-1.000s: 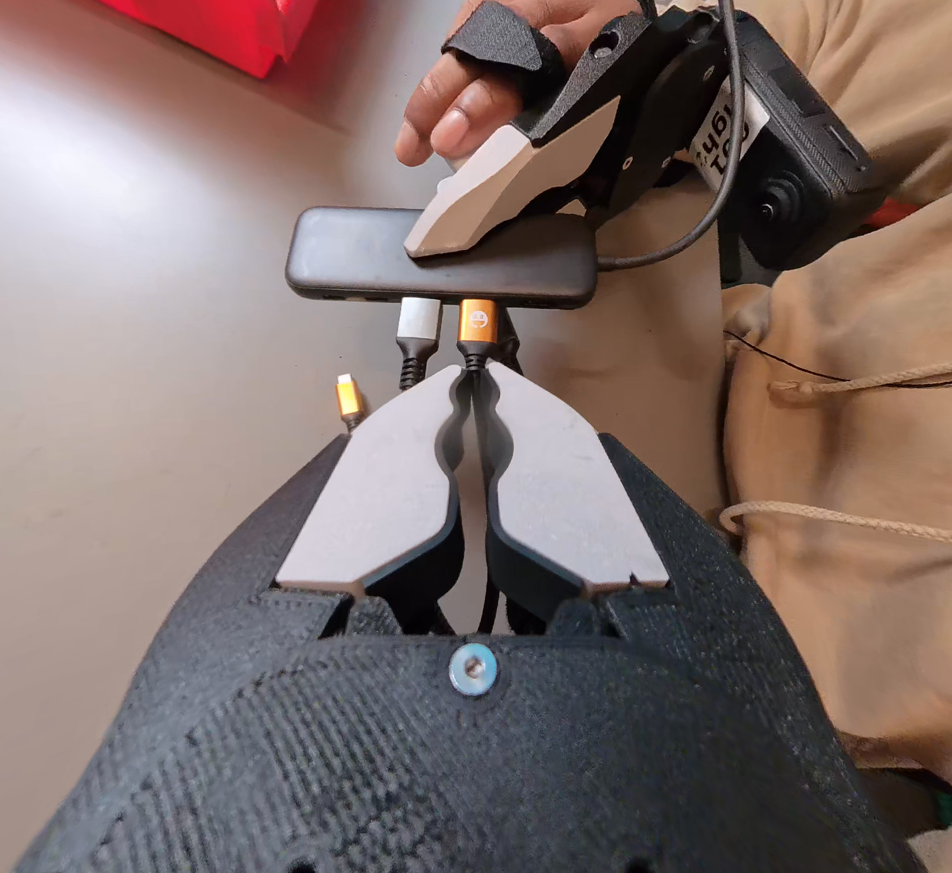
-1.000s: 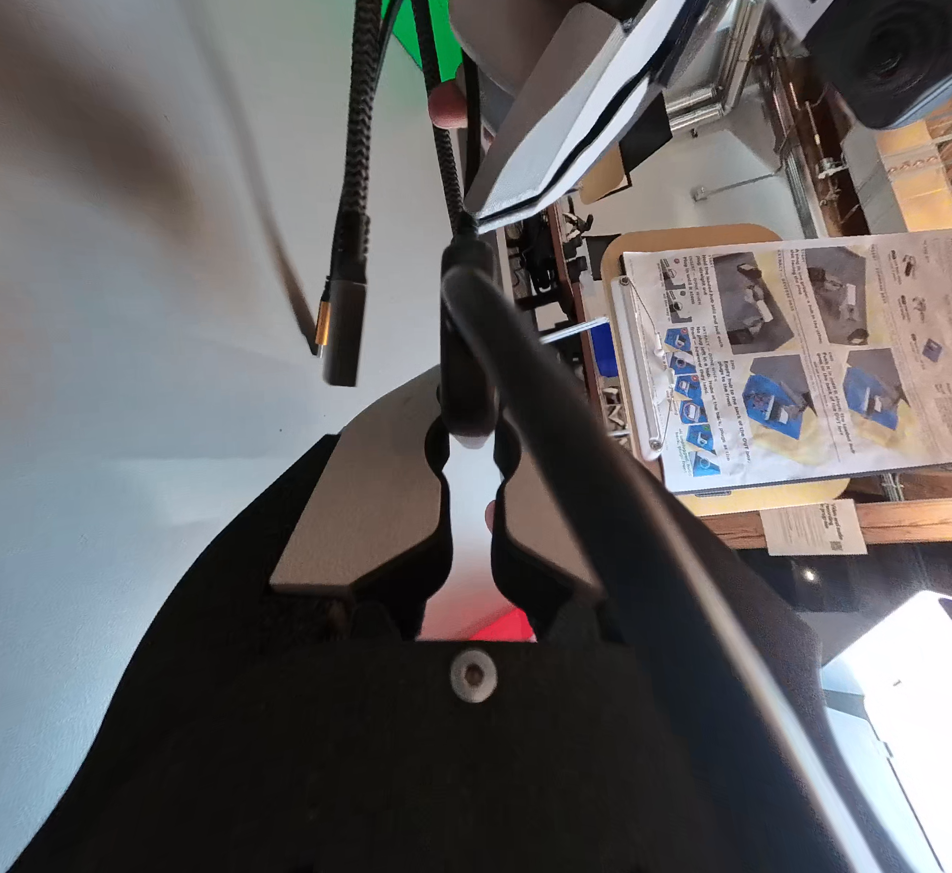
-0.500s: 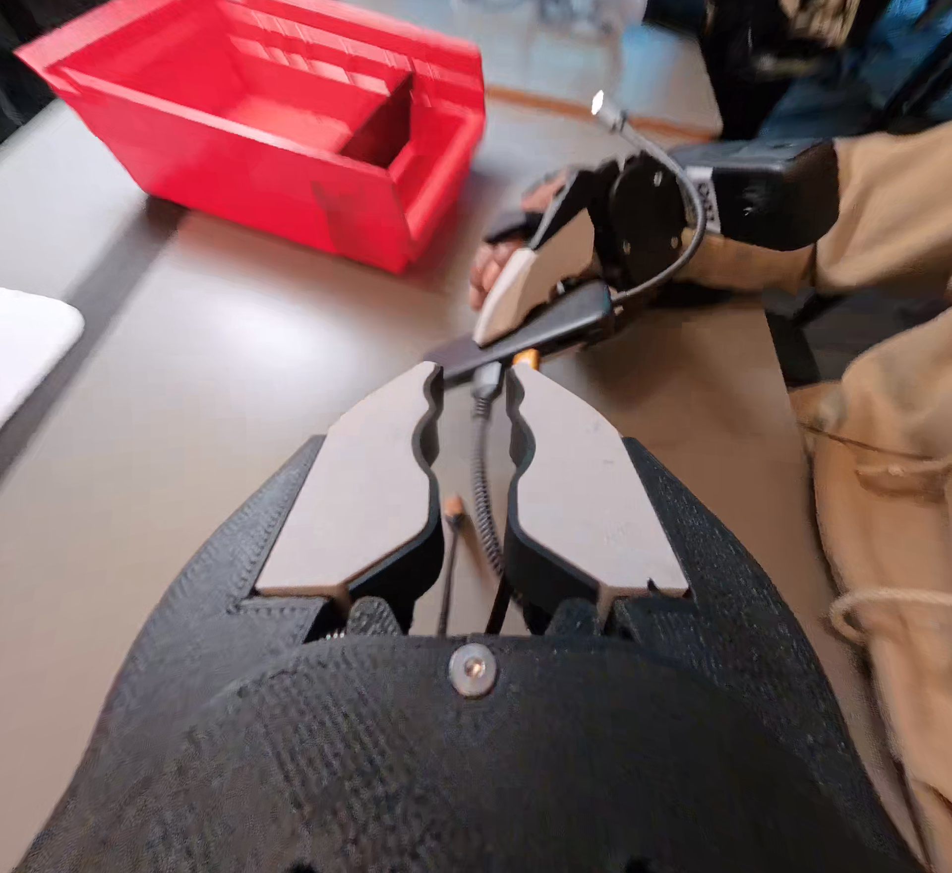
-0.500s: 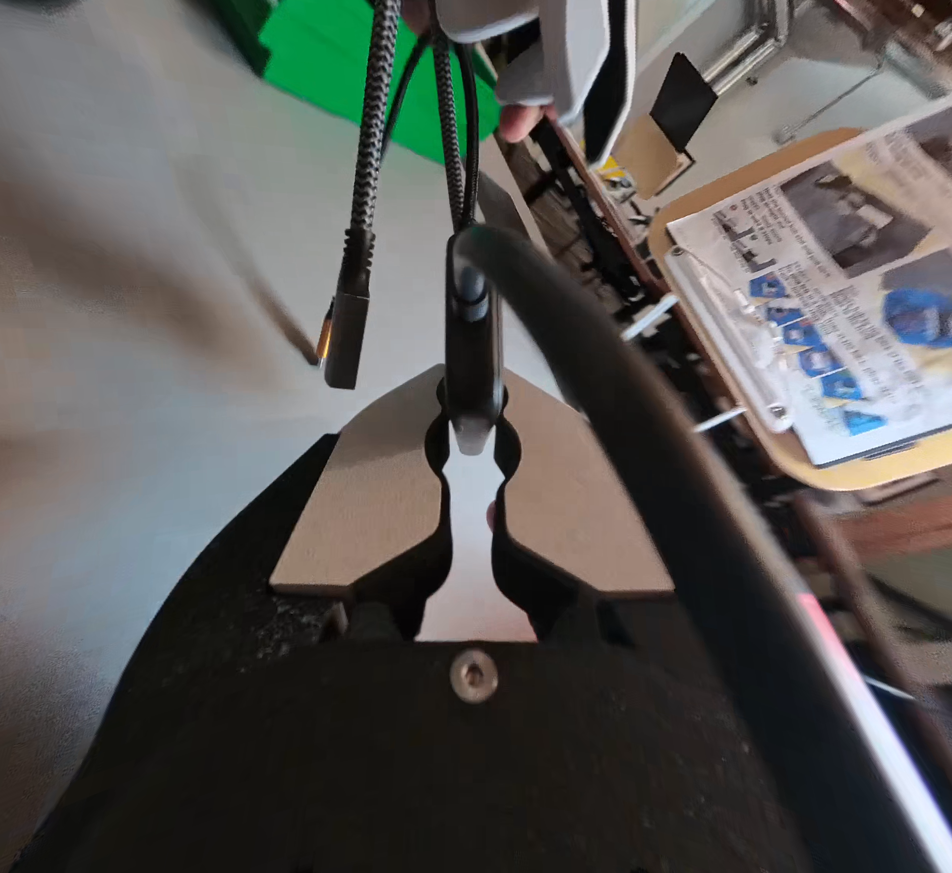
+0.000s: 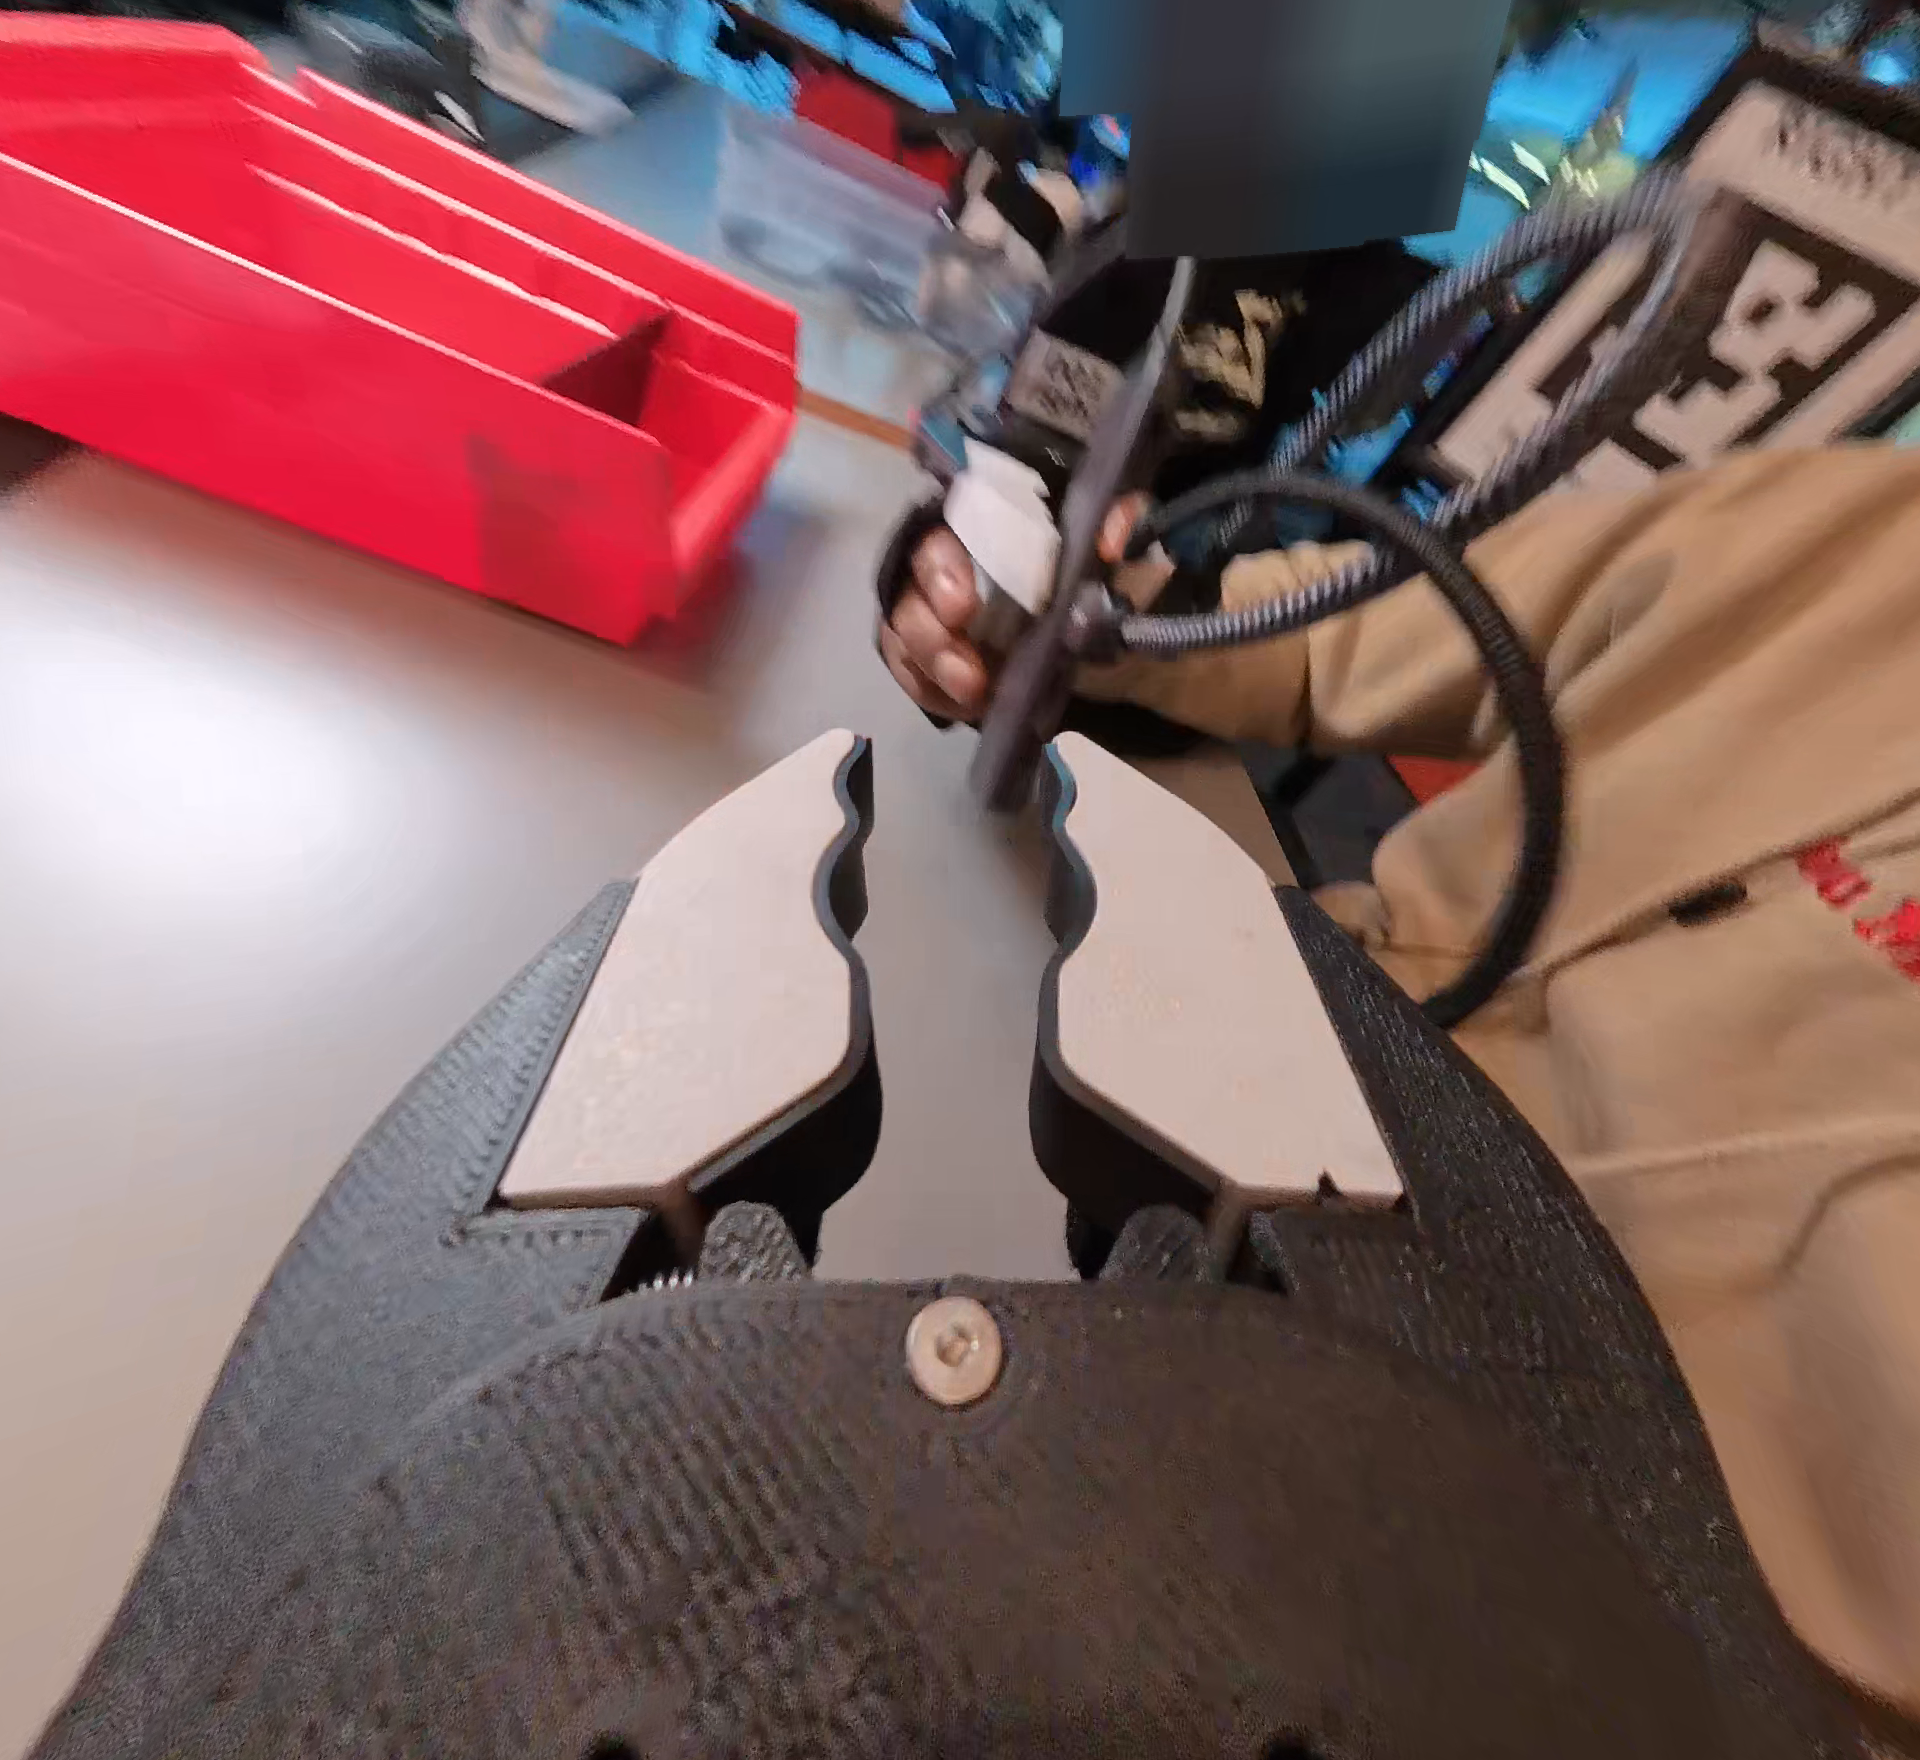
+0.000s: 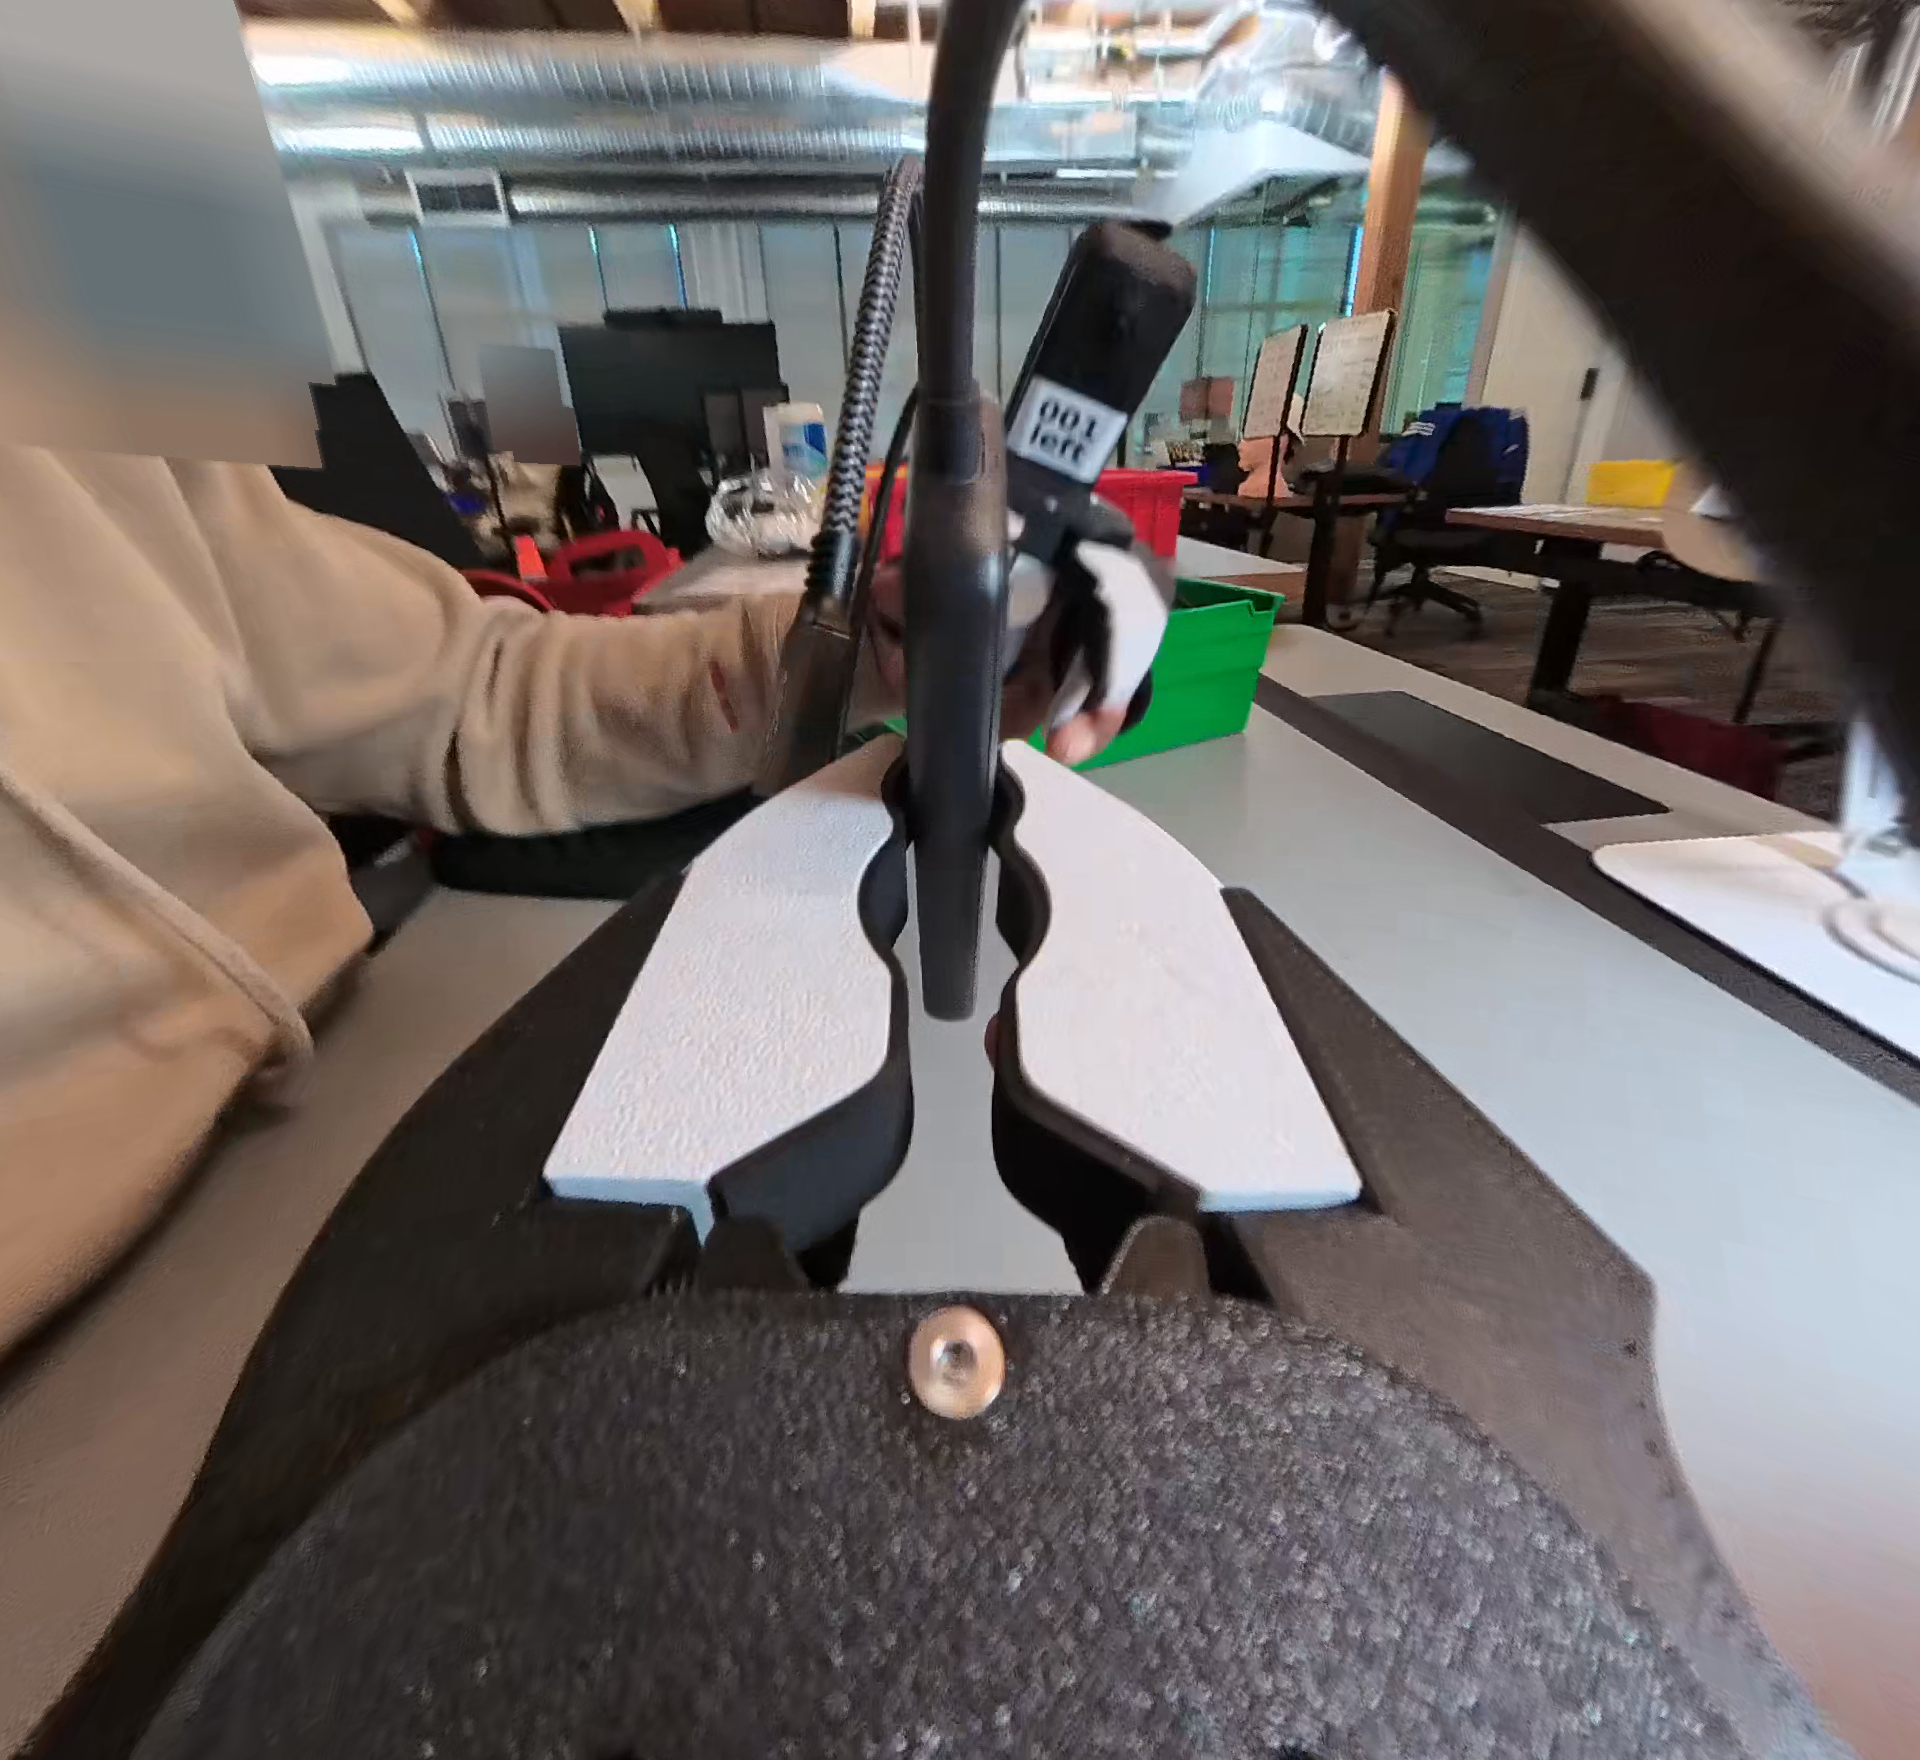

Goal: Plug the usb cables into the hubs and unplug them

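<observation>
Left tool [image 5: 954, 780] parted and empty above grey table [image 5: 260, 827], red bin [image 5: 416, 463] behind

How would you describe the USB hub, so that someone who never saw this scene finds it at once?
Start at the grey table and find the right hand-held gripper above its near edge. Clamped edge-on between its white fingers stands the hub, a thin, dark slab. Unlike the braided cable beside it, it is flat and rigid, with a smooth black cord arching from its top.

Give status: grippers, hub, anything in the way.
Left gripper open, empty. Right gripper shut on hub, held edge-on off the table. Braided cables hang from the hub. Nothing in the way.
</observation>
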Available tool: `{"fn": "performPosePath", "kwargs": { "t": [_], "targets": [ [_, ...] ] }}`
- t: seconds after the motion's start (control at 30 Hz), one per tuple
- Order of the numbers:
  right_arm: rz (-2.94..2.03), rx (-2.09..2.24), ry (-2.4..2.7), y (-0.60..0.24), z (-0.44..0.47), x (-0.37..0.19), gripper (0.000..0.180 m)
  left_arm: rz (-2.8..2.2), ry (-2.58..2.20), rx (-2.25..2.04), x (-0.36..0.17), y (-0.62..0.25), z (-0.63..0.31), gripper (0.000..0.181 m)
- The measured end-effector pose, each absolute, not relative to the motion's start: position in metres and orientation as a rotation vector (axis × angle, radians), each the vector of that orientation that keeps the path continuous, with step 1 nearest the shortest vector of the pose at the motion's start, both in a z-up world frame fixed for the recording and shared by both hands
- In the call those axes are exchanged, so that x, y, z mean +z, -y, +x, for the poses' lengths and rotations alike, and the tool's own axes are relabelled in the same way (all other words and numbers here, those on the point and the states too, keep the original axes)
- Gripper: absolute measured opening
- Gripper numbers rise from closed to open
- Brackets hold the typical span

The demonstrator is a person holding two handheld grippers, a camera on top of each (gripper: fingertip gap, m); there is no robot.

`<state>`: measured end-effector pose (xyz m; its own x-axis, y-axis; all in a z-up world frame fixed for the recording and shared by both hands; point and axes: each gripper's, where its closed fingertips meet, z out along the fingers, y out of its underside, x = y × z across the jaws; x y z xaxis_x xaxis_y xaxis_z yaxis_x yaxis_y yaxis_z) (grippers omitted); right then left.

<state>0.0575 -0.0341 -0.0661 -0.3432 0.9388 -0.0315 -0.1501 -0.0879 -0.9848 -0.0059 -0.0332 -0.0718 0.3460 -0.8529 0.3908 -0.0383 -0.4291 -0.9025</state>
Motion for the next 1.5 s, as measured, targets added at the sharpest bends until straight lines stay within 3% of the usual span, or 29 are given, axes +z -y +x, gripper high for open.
{"fn": "performPosePath", "kwargs": {
  "t": [0.23, 0.33, 0.9, 1.0, 1.13, 1.23, 1.27, 1.5],
  "targets": [
    [-1.098, 1.761, 1.221, 0.023, 0.055, -0.069, 0.012, -1.734, -0.976, -1.093, -0.101, 0.042, 0.06, 0.032],
    [-1.17, 1.804, 1.202, 0.021, 0.051, -0.072, 0.012, -1.75, -0.895, -1.043, -0.104, 0.03, 0.061, 0.012],
    [-1.483, 1.692, 1.135, -0.004, 0.042, -0.087, 0.036, -1.749, -0.575, -1.143, -0.095, 0.016, 0.034, 0.015],
    [-1.442, 1.71, 1.156, 0.004, 0.042, -0.08, 0.021, -1.747, -0.588, -1.147, -0.096, 0.022, 0.043, 0.011],
    [-1.416, 1.648, 1.242, 0.013, 0.046, -0.07, 0.013, -1.728, -0.552, -1.1, -0.093, 0.021, 0.041, 0.013],
    [-1.414, 1.517, 1.343, 0.01, 0.051, -0.06, 0.012, -1.776, -0.473, -0.91, -0.096, 0.011, 0.021, 0.042],
    [-1.408, 1.519, 1.356, 0.009, 0.055, -0.052, 0.012, -1.792, -0.436, -0.807, -0.098, 0.006, 0.007, 0.032],
    [-1.453, 1.307, 1.366, -0.043, 0.091, 0.02, 0.012, -1.727, -0.181, -0.579, -0.09, 0.017, -0.084, 0.024]
  ]
}}
